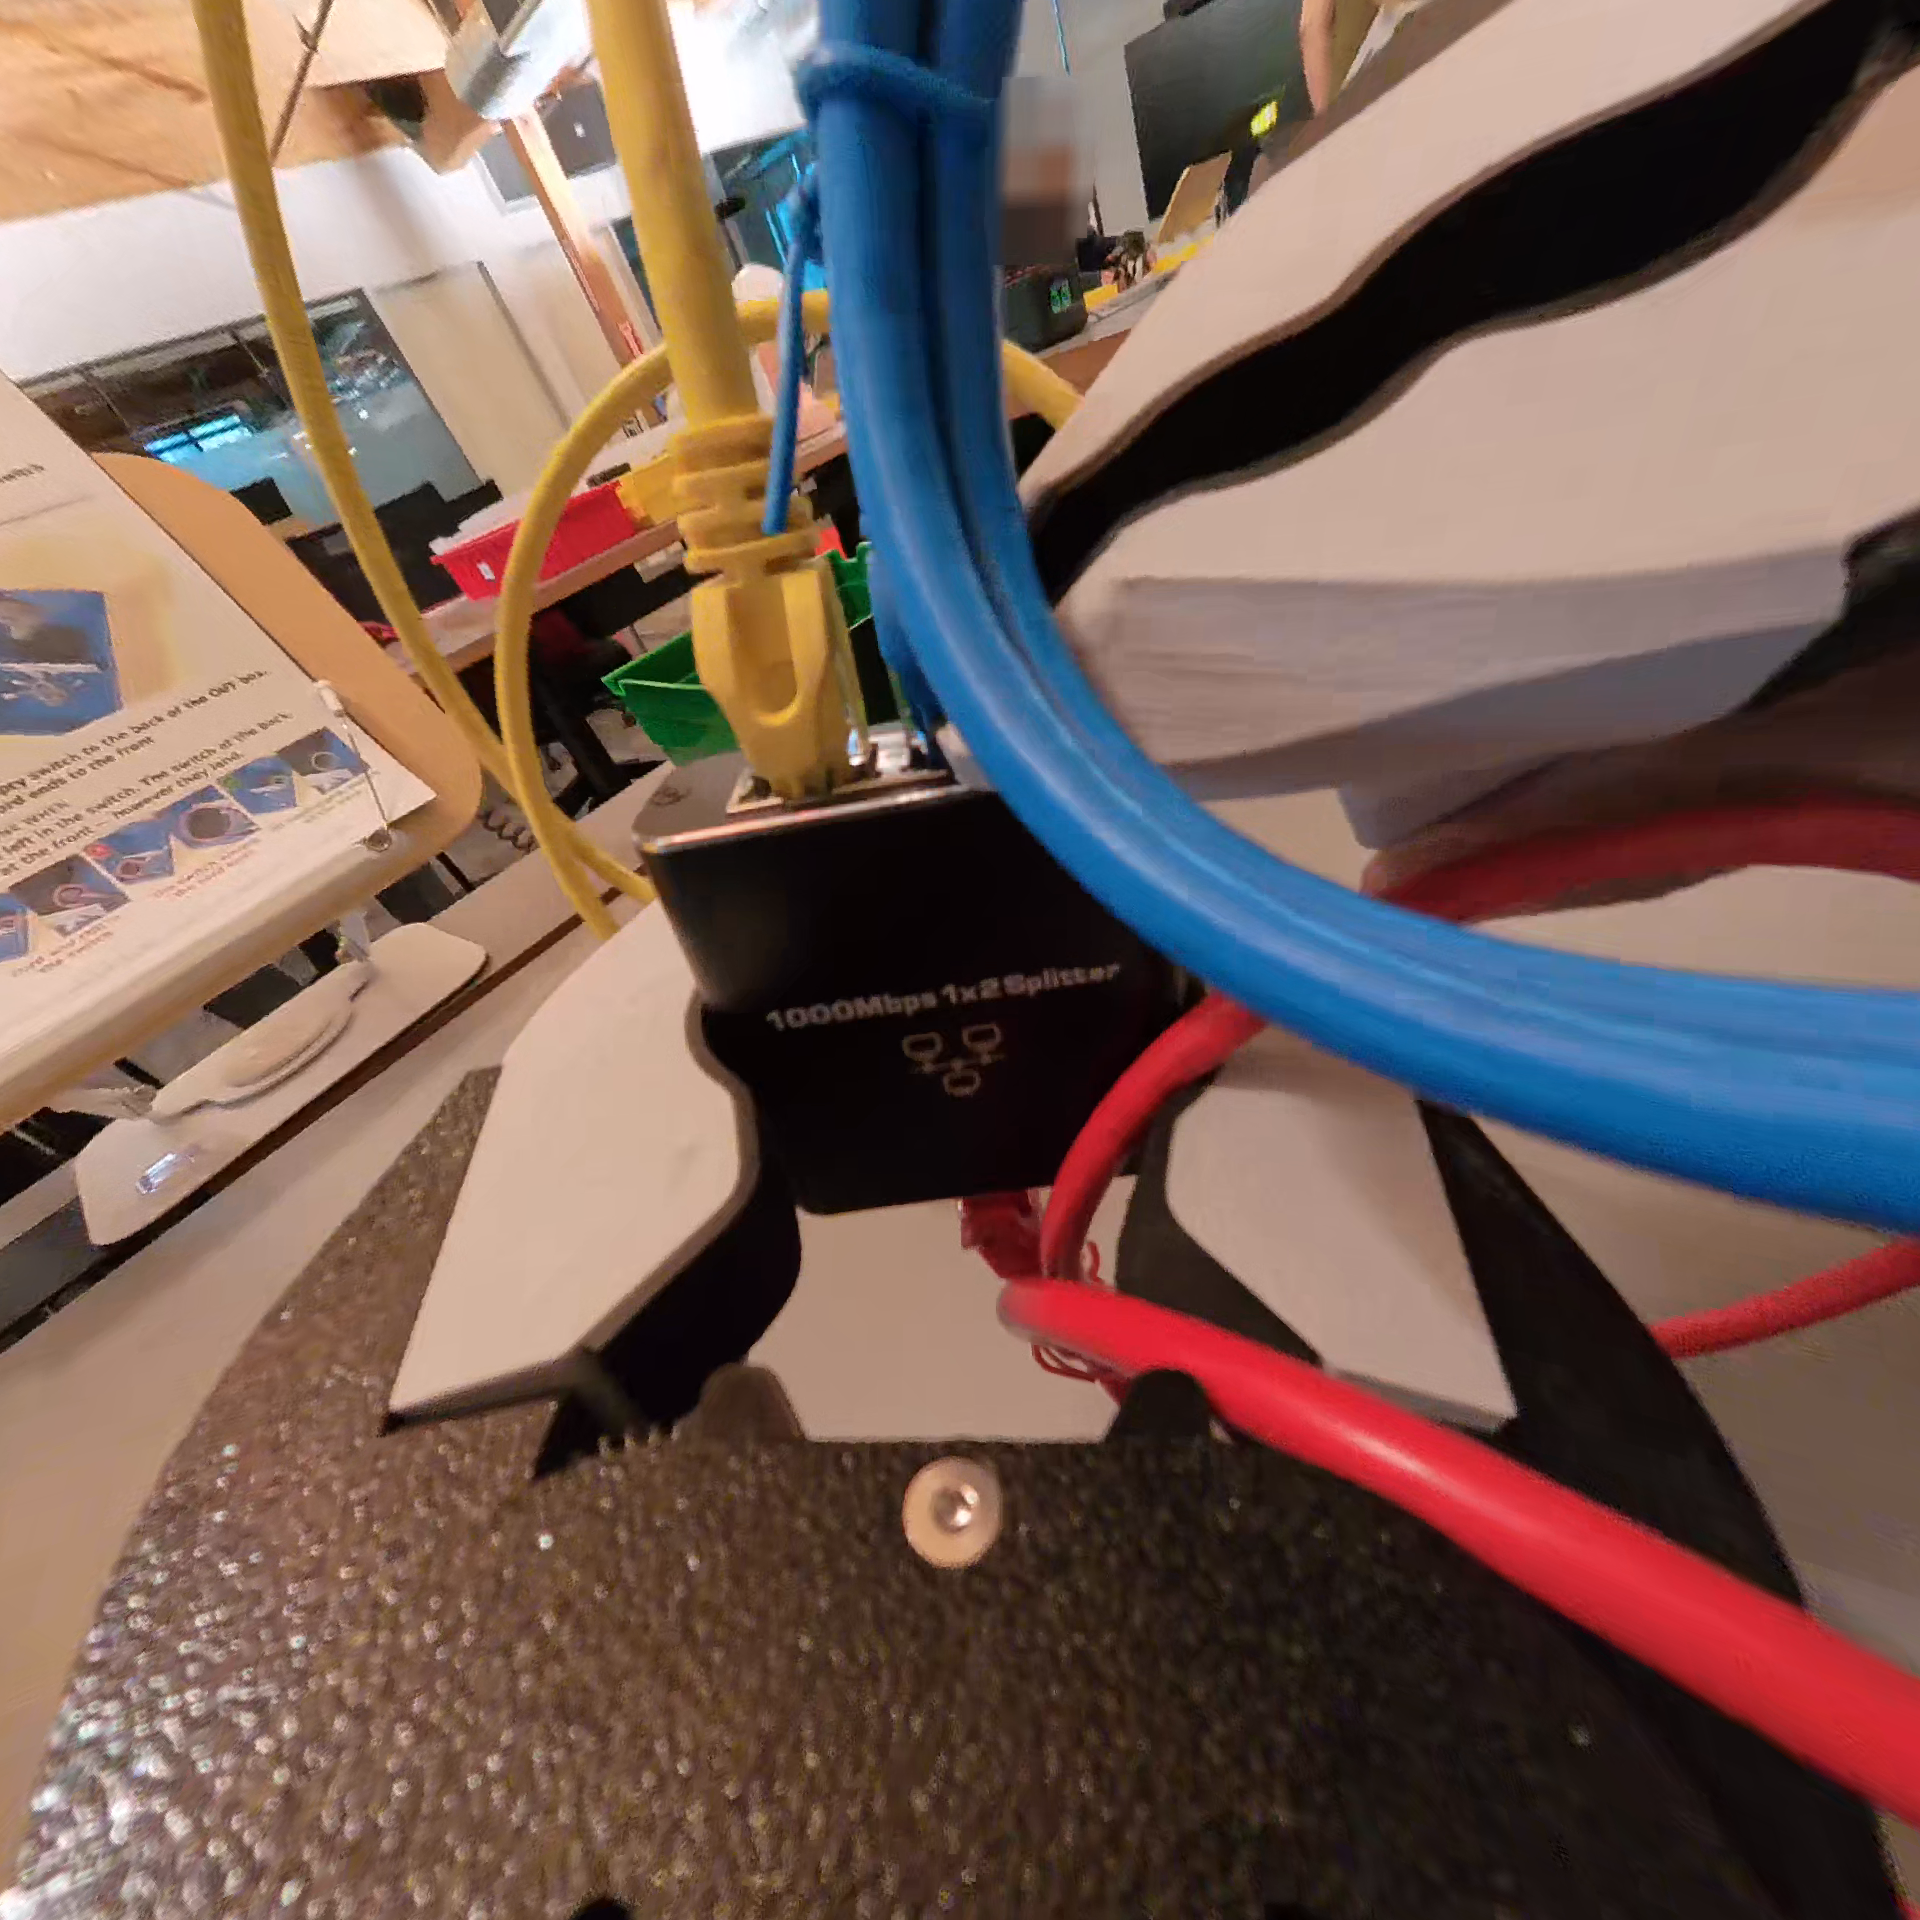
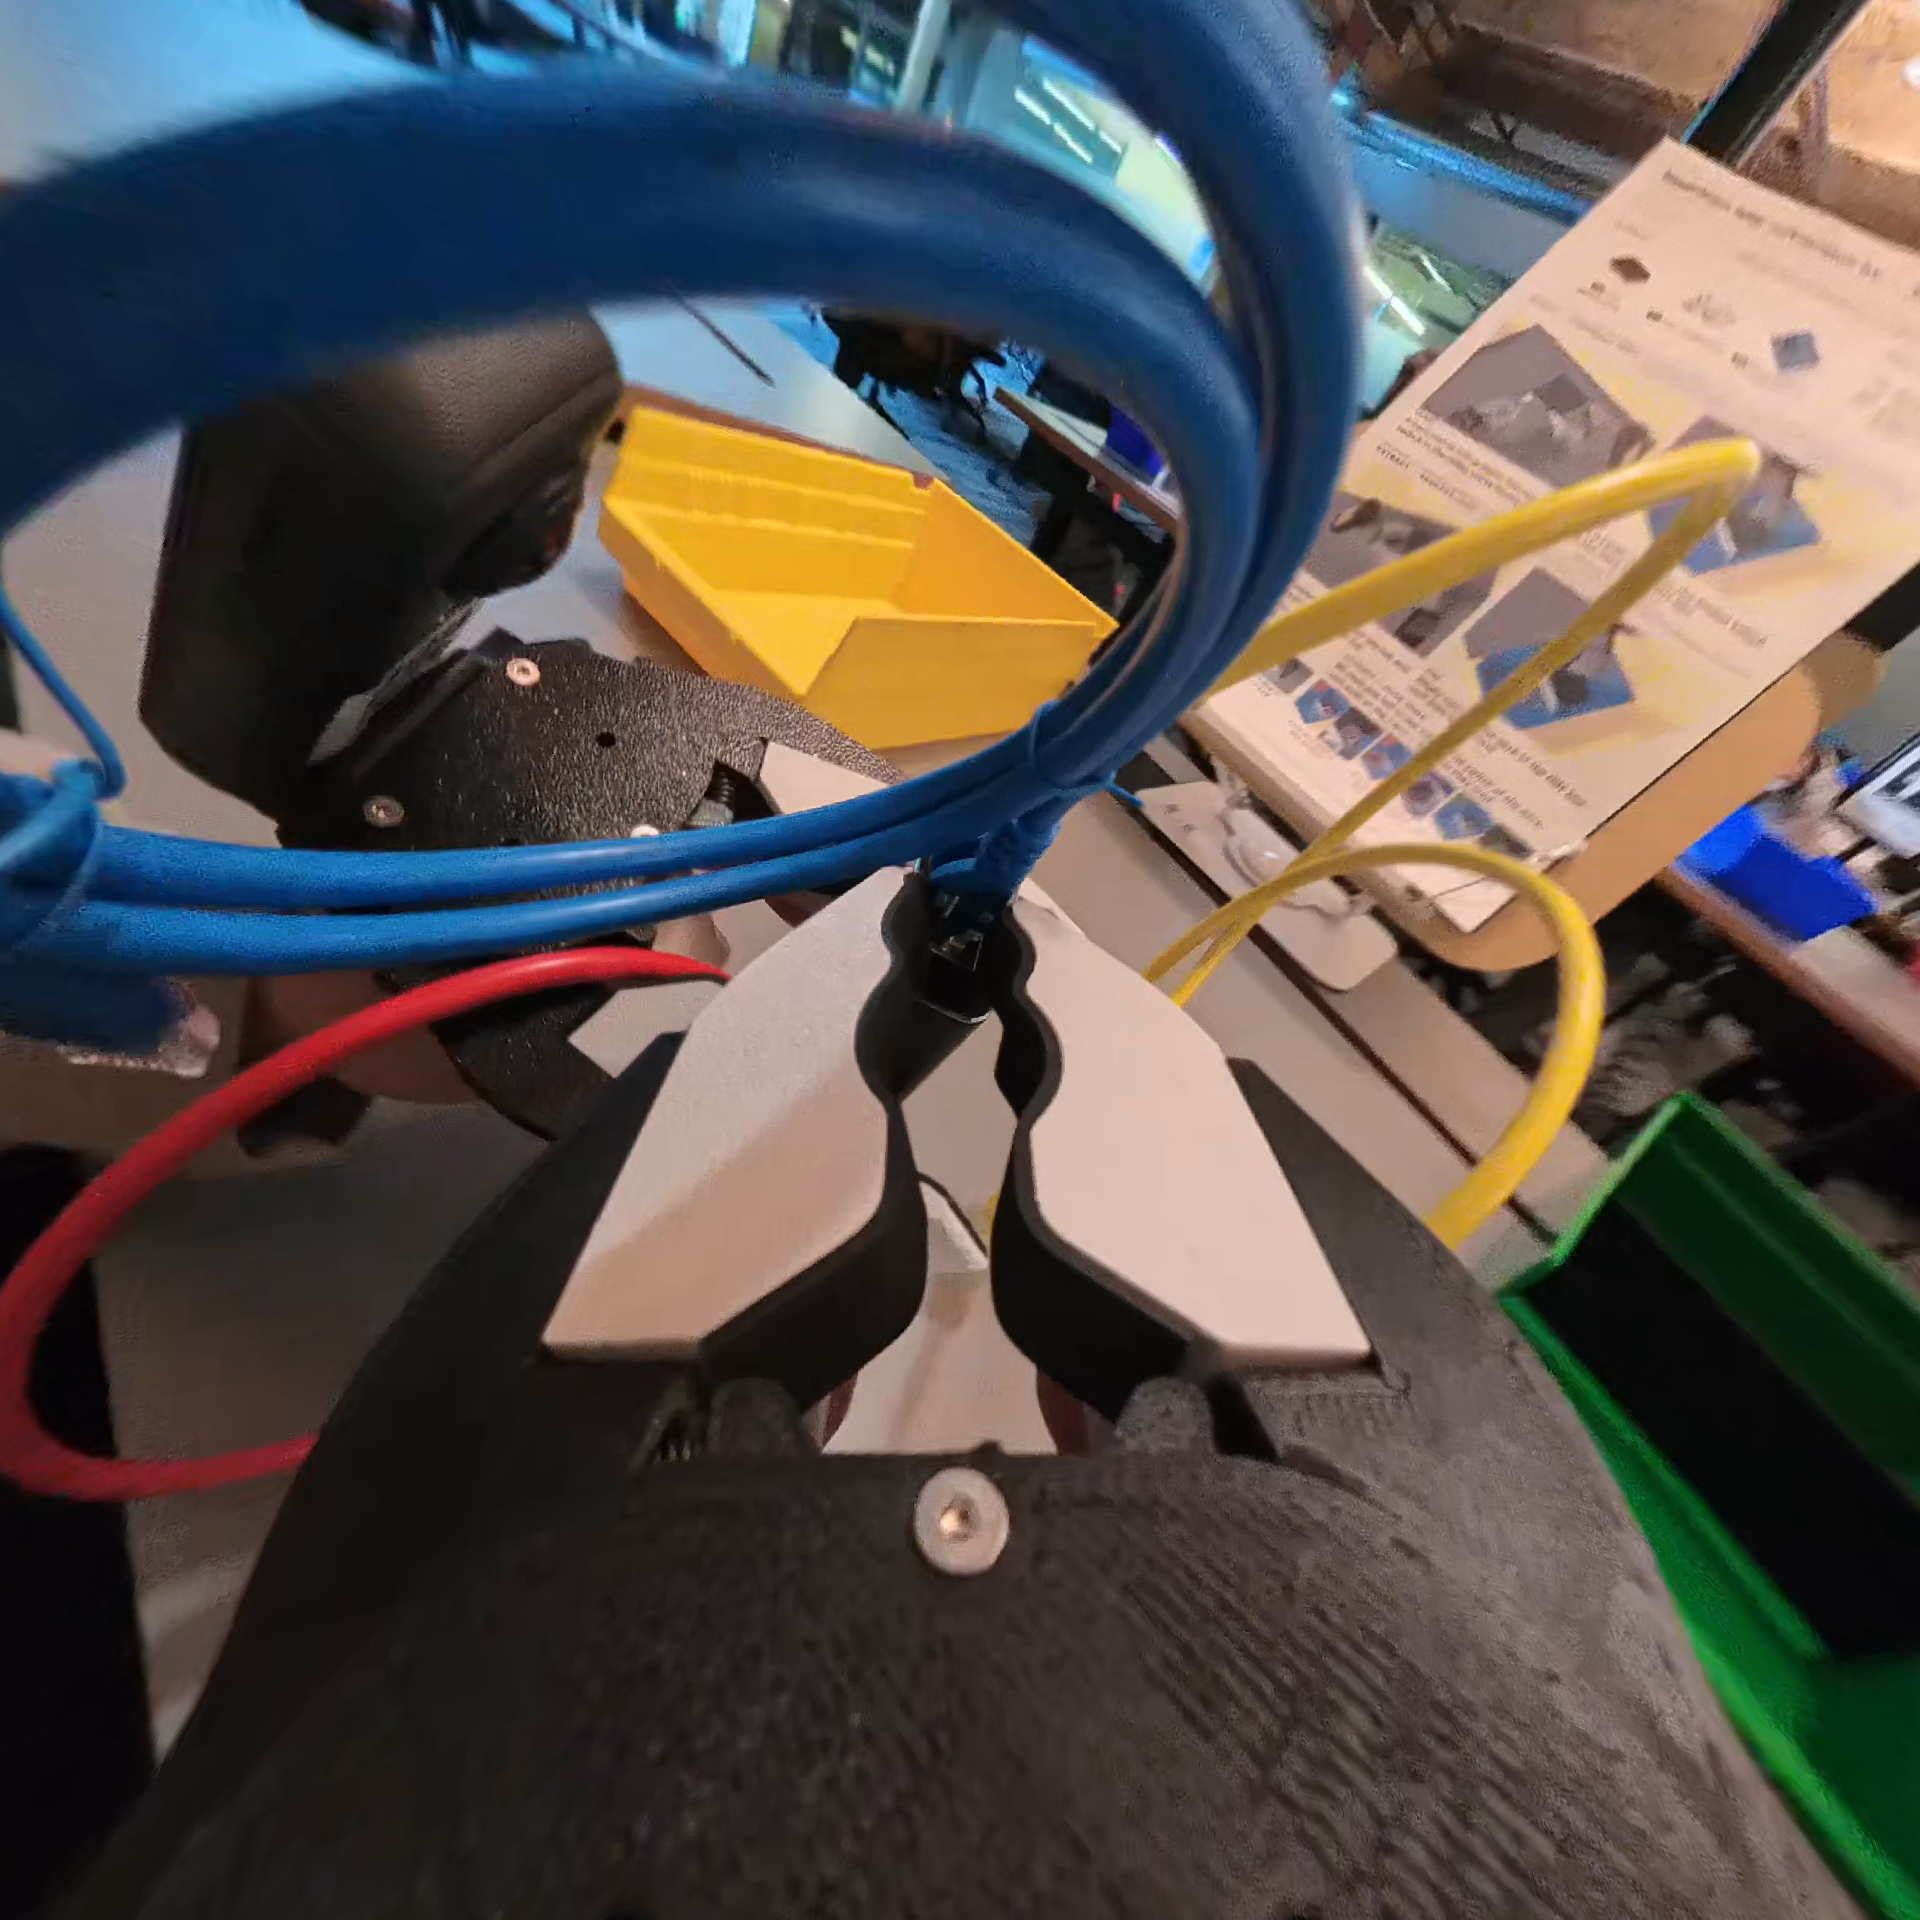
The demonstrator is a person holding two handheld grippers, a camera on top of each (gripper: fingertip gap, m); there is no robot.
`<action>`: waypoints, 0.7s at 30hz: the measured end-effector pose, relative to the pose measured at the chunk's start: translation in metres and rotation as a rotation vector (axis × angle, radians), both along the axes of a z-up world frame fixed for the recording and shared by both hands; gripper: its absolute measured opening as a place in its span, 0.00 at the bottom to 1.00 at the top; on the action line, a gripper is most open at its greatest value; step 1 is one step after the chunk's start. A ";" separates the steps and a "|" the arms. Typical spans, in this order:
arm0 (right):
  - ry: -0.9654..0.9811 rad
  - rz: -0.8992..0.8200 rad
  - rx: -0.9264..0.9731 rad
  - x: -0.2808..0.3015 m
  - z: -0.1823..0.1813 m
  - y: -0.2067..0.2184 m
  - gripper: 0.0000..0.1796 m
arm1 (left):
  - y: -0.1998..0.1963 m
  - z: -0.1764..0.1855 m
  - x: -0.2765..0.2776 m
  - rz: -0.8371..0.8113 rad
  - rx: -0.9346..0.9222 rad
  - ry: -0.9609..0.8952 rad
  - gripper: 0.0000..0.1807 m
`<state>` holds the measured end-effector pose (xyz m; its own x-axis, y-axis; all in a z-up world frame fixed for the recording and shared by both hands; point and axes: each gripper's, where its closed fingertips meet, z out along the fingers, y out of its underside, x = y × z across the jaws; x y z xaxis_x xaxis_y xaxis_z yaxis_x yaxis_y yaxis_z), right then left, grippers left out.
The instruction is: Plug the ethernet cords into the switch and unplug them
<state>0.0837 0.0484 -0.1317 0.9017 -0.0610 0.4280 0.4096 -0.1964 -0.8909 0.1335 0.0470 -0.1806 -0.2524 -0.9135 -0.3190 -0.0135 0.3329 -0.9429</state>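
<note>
1. Left fingers (image 1: 935, 1226) clamped on the black switch (image 1: 894, 997), held up off the desk (image 1: 83, 1475), likely to brace it against plug forces.
2. Right fingers (image 2: 951, 997) closed around a small dark part just under the blue cord (image 2: 665, 208)'s plug; exact grip point unclear.
3. Yellow cord (image 1: 774, 665) seated in a top port; red cord (image 1: 1403, 1455) entering from below.
4. White lettering and a network icon on the switch, left unquoted; instruction sheet (image 1: 156, 748) propped near the left edge.
</note>
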 end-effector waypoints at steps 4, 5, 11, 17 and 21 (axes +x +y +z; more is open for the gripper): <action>-0.016 0.005 -0.011 -0.002 0.004 0.002 0.07 | -0.001 0.004 -0.002 -0.035 -0.031 -0.009 0.43; -0.014 0.002 -0.014 -0.002 0.004 0.002 0.07 | -0.001 0.005 -0.002 -0.035 -0.029 -0.014 0.43; -0.208 -0.045 -0.113 -0.004 0.004 0.006 0.08 | -0.004 0.005 -0.004 -0.093 -0.108 -0.020 0.43; -0.098 -0.027 -0.096 -0.008 0.006 0.010 0.07 | 0.002 0.009 -0.007 -0.084 -0.102 -0.062 0.43; -0.216 -0.042 -0.150 -0.012 0.007 0.017 0.07 | -0.002 0.011 -0.010 -0.146 -0.217 -0.065 0.43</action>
